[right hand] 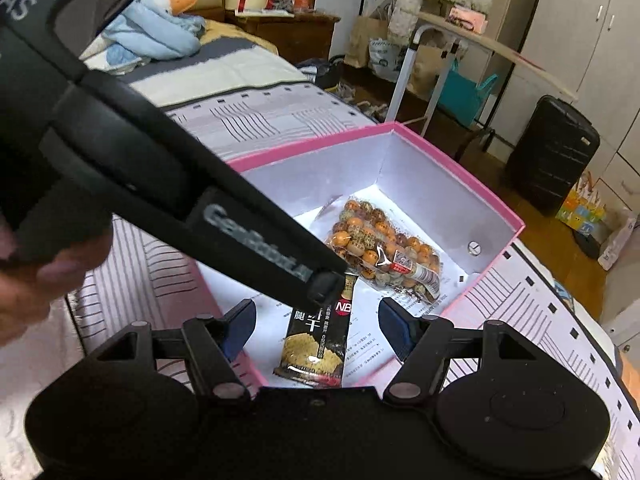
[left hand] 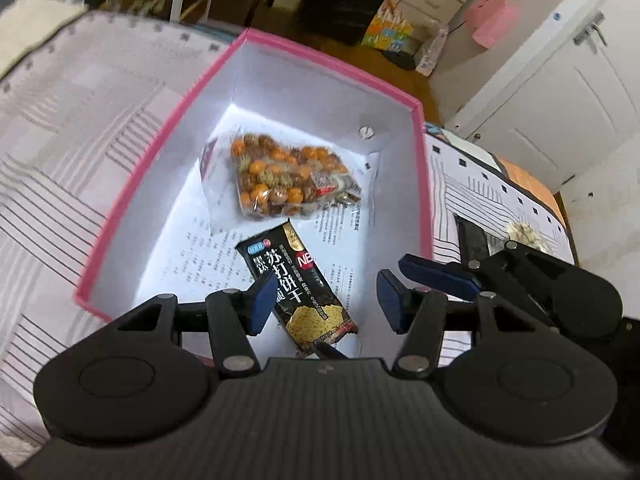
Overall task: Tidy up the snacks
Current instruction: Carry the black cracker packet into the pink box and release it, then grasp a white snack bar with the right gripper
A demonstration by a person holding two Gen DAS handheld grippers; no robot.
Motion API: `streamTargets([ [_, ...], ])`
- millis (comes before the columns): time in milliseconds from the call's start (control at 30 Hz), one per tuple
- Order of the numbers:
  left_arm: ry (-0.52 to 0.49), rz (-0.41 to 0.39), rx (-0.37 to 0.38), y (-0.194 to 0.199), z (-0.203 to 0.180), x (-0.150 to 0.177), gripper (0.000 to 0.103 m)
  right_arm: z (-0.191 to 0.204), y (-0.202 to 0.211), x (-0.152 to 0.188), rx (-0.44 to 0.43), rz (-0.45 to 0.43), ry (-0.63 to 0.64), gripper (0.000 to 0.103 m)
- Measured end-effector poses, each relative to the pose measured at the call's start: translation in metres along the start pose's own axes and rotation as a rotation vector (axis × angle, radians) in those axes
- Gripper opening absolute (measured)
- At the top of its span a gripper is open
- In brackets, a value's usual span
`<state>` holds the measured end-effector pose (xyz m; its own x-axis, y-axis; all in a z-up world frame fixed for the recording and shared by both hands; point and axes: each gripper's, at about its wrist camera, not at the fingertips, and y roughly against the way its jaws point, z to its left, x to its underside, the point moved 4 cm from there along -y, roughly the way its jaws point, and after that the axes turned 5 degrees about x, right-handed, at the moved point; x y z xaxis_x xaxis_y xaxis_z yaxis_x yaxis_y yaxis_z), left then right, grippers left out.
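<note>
A pink box [left hand: 160, 152] with a white inside stands open on the striped bedspread. In it lie a clear bag of orange and brown round snacks [left hand: 280, 178] and a black cracker packet [left hand: 304, 288], flat on printed paper. My left gripper [left hand: 327, 304] hangs open over the near end of the box, the packet below and between its blue pads; the right pad stands clear of it. My right gripper [right hand: 317, 328] is open too, over the same packet [right hand: 316, 344], touching nothing. The snack bag [right hand: 380, 248] lies farther in. The left gripper's body [right hand: 200, 208] crosses the right wrist view.
A pale snack packet [left hand: 524, 234] lies on the bedspread [left hand: 60, 160] right of the box, behind the right gripper's fingers [left hand: 436, 276]. A person's hand [right hand: 40, 272] holds the left gripper. A black suitcase [right hand: 552, 152] and bags stand on the floor beyond the bed.
</note>
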<state>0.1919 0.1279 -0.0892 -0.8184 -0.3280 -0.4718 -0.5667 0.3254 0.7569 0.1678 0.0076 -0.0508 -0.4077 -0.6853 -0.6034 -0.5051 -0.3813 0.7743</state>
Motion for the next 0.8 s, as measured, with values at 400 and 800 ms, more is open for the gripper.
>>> streamTargets([
  [400, -0.186, -0.046, 0.022, 0.062, -0.061, 0.016, 0.054, -0.021, 0.064, 0.025, -0.017, -0.023, 0.001, 0.076],
  [800, -0.329, -0.018, 0.086, 0.056, -0.131, 0.034, 0.055, -0.127, 0.136, 0.112, 0.080, 0.005, -0.233, 0.077],
])
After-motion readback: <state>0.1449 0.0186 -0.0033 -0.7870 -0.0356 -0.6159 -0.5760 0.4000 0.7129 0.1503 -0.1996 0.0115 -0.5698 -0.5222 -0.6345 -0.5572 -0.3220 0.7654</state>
